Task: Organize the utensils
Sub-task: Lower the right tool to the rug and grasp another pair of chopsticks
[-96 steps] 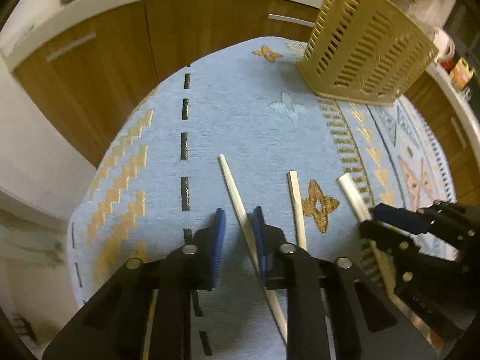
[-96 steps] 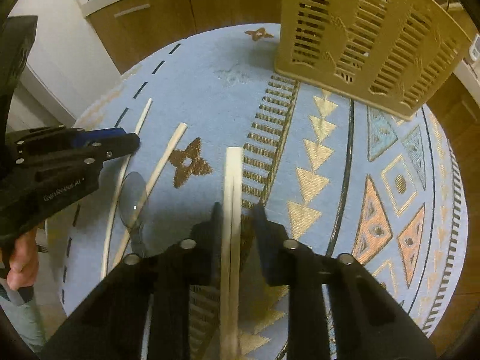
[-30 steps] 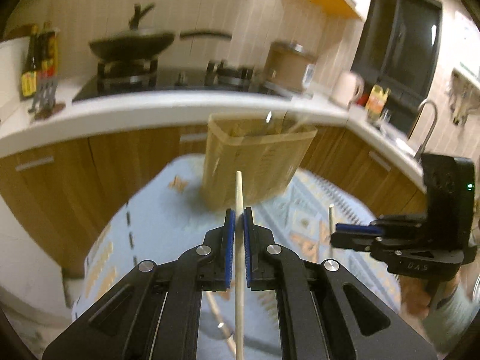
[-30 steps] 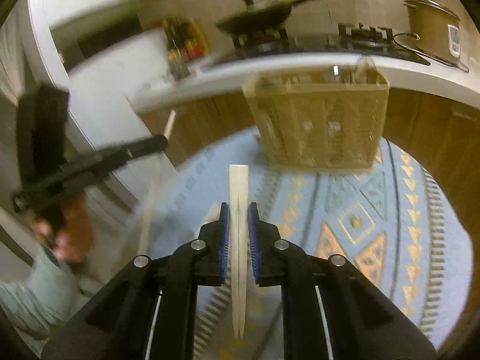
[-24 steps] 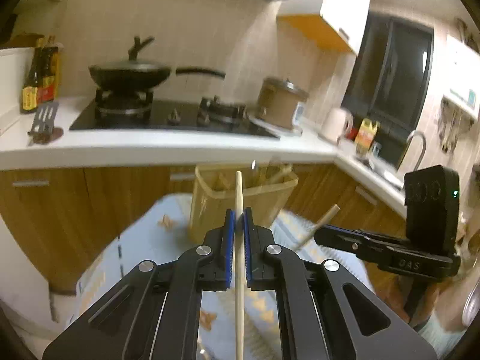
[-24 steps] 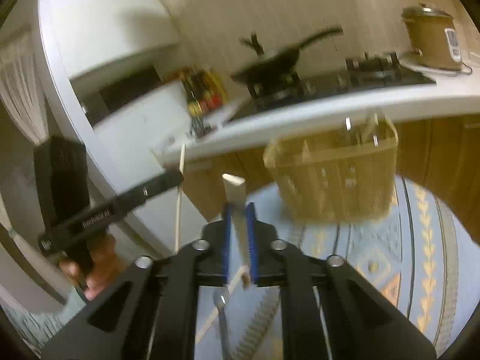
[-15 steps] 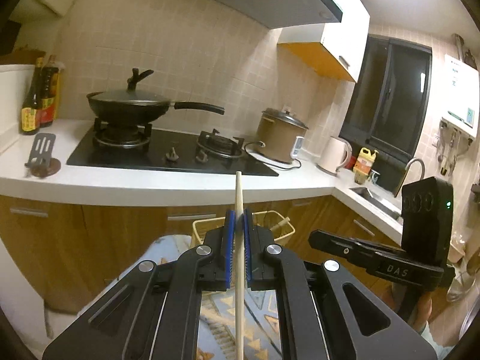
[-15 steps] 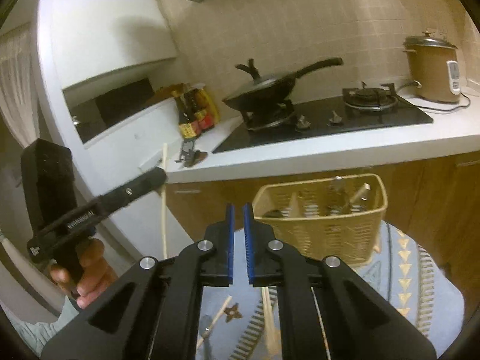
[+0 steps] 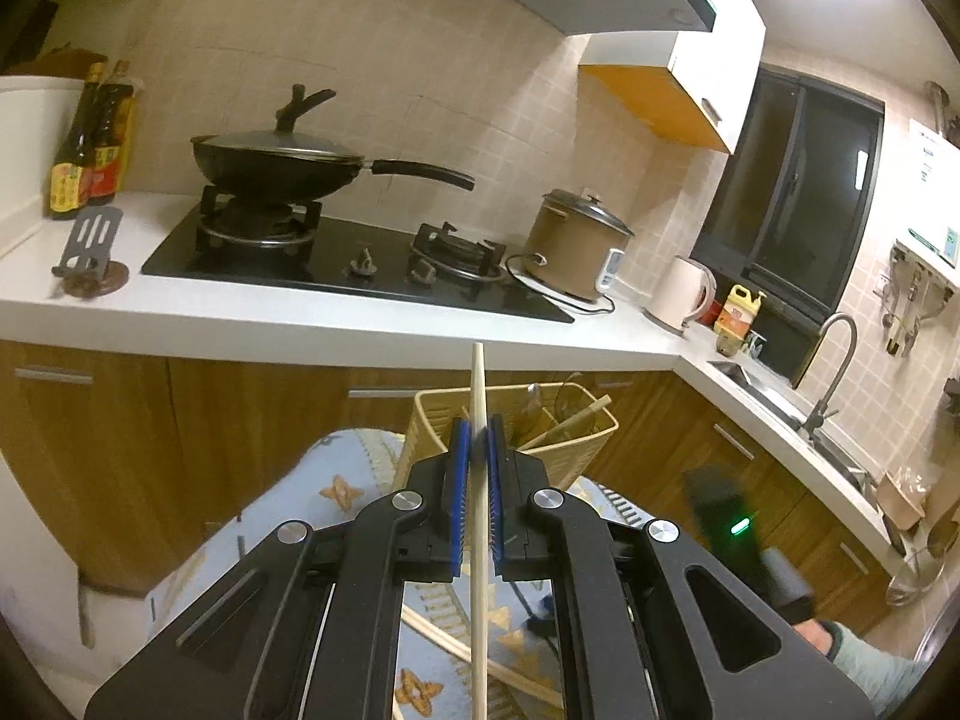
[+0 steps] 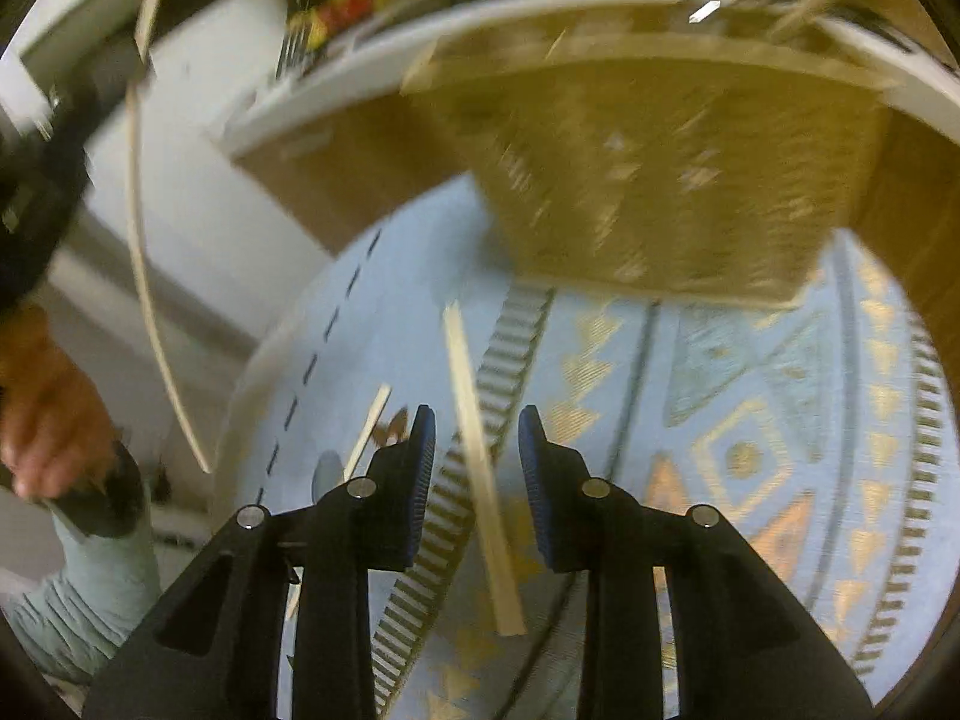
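Right tool [image 10: 474,444] has just spread its jaws, nothing pinched — its chopstick now leans in the basket [image 9: 576,420]. Left tool [image 9: 478,462] pinches a chopstick [image 9: 478,396], lifted toward the basket — next delivery.

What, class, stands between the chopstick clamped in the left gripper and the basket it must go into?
Nothing visible: the chopstick in the left gripper has open air ahead to the basket, whose open top already holds utensils.
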`<state>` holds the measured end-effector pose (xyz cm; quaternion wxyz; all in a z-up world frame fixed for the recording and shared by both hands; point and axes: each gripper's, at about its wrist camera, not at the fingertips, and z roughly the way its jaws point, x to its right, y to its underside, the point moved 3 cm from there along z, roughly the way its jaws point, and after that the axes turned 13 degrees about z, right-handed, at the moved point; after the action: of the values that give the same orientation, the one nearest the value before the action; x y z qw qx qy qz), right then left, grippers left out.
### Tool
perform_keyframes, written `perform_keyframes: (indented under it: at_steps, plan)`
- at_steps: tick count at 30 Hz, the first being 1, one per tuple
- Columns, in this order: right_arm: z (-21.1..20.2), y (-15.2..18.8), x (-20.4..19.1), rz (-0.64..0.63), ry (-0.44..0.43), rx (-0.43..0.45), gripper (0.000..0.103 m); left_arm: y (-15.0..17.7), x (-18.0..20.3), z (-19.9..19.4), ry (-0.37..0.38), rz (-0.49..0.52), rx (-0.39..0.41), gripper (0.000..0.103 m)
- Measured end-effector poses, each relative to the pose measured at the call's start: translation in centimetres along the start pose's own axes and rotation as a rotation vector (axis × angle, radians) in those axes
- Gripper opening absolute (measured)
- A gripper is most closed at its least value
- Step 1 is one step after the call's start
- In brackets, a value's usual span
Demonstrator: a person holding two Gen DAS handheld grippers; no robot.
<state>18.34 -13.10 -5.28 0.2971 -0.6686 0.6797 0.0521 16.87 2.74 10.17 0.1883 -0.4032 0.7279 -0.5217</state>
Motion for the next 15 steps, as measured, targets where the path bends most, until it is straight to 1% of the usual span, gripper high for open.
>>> perform_keyframes:
  at_steps: [3, 7, 11, 15]
  plan:
    - [3.1, 0.0, -0.6, -0.024, 0.034, -0.074, 0.028, 0.4, -0.6, -0.2, -0.009, -0.001, -0.008, 0.004]
    - [5.8, -0.1, -1.3, -0.056, 0.097, -0.133, 0.028, 1.0, -1.6, -0.4, -0.013, -0.016, -0.019, 0.004]
    - [7.4, -0.6, -1.8, -0.101, 0.168, -0.157, 0.028, 1.6, -2.5, -0.2, -0.014, -0.031, -0.028, 0.004]
    - [8.0, -0.8, -3.1, -0.167, 0.242, -0.148, 0.03, 2.0, -3.0, 0.2, -0.009, -0.04, -0.037, 0.004]
